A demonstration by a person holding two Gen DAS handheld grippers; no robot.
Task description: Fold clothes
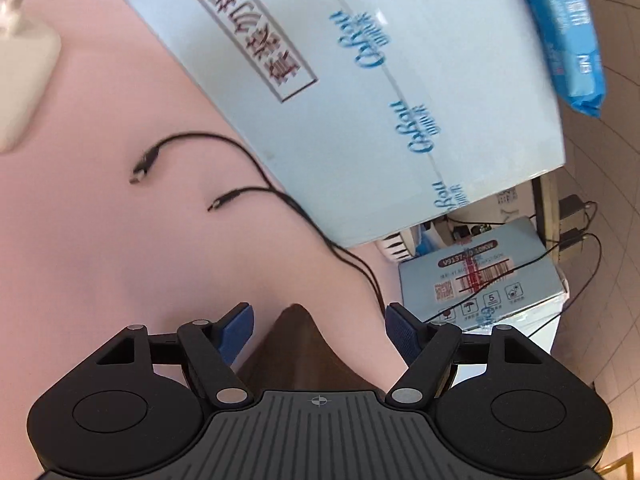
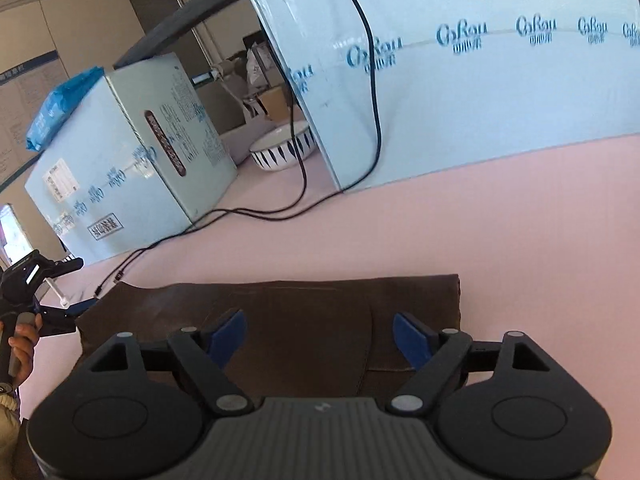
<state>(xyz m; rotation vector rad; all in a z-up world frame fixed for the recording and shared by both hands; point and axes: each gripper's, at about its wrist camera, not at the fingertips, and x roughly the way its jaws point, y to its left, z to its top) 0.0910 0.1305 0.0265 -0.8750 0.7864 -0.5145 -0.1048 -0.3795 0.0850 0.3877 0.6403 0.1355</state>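
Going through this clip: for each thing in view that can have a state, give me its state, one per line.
left gripper: open, a corner of the cloth between its fingers.
right gripper: open, above the cloth.
brown cloth: folded, flat on the pink surface.
black cables: unplugged, loose ends on the surface.
large box: closed.
patterned bowl: upright, behind the boxes.

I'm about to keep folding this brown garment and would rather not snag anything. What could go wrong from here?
1. The loose black cables lie on the pink surface, their plugs close to the brown garment's left corner; a fold or a sweep there could catch them.
2. Both claws are open, the left claw over one corner only, so a pinch may take a single layer and pull the fold askew.
3. The large box stands close behind, limiting room for a forward swing.
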